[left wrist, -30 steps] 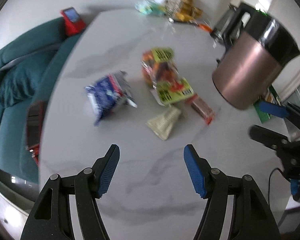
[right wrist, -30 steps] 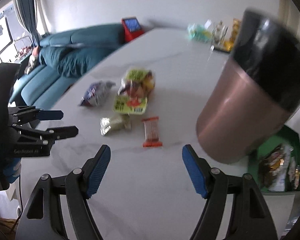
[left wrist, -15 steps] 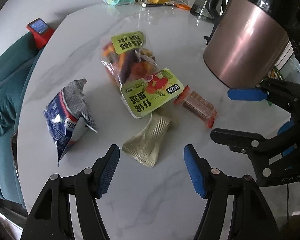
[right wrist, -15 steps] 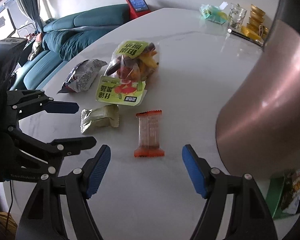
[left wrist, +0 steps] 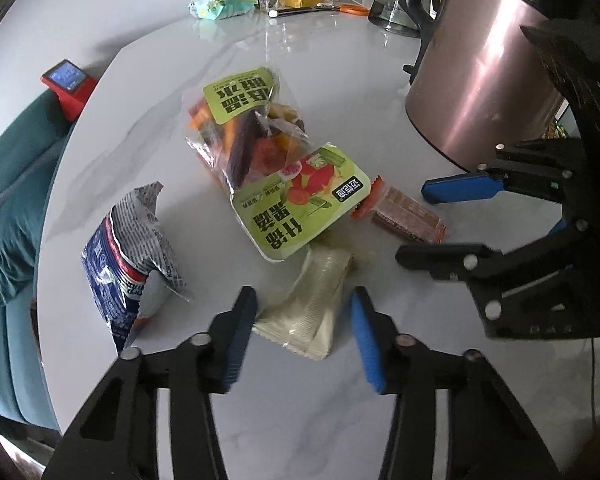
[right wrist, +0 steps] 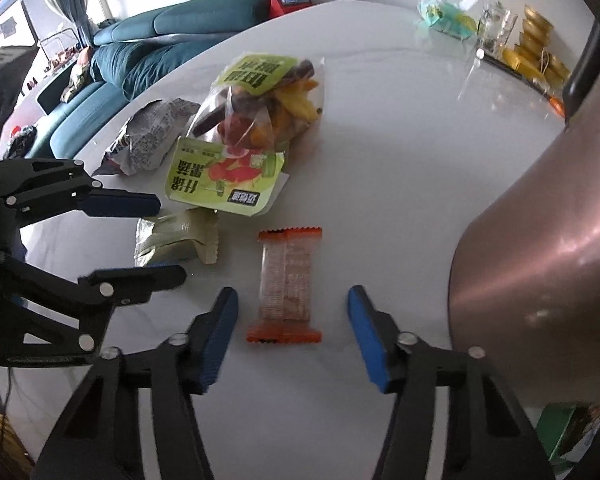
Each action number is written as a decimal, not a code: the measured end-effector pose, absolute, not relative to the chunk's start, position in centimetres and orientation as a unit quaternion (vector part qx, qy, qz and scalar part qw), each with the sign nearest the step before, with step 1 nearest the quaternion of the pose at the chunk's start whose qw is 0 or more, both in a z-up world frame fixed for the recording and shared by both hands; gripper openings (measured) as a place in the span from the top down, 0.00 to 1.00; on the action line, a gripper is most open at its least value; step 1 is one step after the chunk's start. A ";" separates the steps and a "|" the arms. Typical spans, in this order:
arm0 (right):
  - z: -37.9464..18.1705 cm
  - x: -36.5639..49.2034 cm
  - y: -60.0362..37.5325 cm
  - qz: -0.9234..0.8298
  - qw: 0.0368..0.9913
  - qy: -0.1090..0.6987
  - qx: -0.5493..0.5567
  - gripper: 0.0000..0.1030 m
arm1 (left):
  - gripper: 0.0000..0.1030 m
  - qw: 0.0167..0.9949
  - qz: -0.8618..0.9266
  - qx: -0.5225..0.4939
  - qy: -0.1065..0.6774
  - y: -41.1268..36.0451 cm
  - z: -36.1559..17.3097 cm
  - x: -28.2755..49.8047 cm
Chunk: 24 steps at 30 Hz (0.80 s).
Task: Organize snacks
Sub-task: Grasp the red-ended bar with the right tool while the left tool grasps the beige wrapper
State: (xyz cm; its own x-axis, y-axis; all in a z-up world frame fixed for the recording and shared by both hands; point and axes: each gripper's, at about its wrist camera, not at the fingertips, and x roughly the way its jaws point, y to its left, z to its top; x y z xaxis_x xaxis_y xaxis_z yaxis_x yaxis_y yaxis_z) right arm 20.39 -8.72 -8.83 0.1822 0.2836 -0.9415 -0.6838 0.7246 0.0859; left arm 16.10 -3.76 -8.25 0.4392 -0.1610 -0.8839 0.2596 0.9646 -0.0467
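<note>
Left wrist view: left gripper (left wrist: 300, 330) low over the white marble table (left wrist: 340, 80), fingers spread wide, nothing held. The pale green snack packet (left wrist: 308, 312) lies flat with its near end between the 2 blue pads, its far end tucked against the big clear bag of dried fruit and vegetable chips (left wrist: 260, 152), which carries 2 green labels. To pick cleanly, judged: lower until the pads straddle the packet's middle, close across its narrow width, lift straight so the clear bag is not dragged. A blue-and-white crinkled pouch (left wrist: 128, 256) stands just left, apart from the packet. Right gripper (left wrist: 432, 224) visible at right edge, also open, bracketing the orange-ended bar (left wrist: 404, 218). Copper-coloured kettle (left wrist: 488, 68) stands beyond. Right wrist view: right gripper (right wrist: 292, 332) spread wide, empty, the orange-ended bar (right wrist: 286, 284) lying lengthwise between the pads, clear film showing a brownish pressed slab. Bar lies apart from the packet (right wrist: 176, 236) and near the kettle (right wrist: 540, 260); close on the long sides, judged. A green box (right wrist: 560, 428) holding wrappers sits low right, a likely destination.
</note>
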 end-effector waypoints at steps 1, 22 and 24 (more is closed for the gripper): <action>-8.8 20.5 -8.7 0.323 0.748 0.551 -0.181 0.86 | 0.65 0.847 -0.125 0.049 0.515 -3.8 -8.2 16.1; -8.6 19.4 -8.4 0.309 0.760 0.535 -0.201 1.00 | 0.70 0.848 -0.104 0.034 0.519 -4.1 -8.1 15.6; -8.3 19.2 -8.5 0.308 0.762 0.534 -0.200 1.00 | 0.70 0.848 -0.101 0.032 0.520 -3.9 -8.0 15.4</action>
State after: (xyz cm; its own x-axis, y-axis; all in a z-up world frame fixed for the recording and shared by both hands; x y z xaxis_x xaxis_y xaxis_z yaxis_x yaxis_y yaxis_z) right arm 19.16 -8.52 -8.34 0.2402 0.2544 -0.9368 -0.6827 0.7304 0.0233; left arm 15.40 -3.93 -7.98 0.4397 -0.1378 -0.8875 0.2040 0.9777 -0.0508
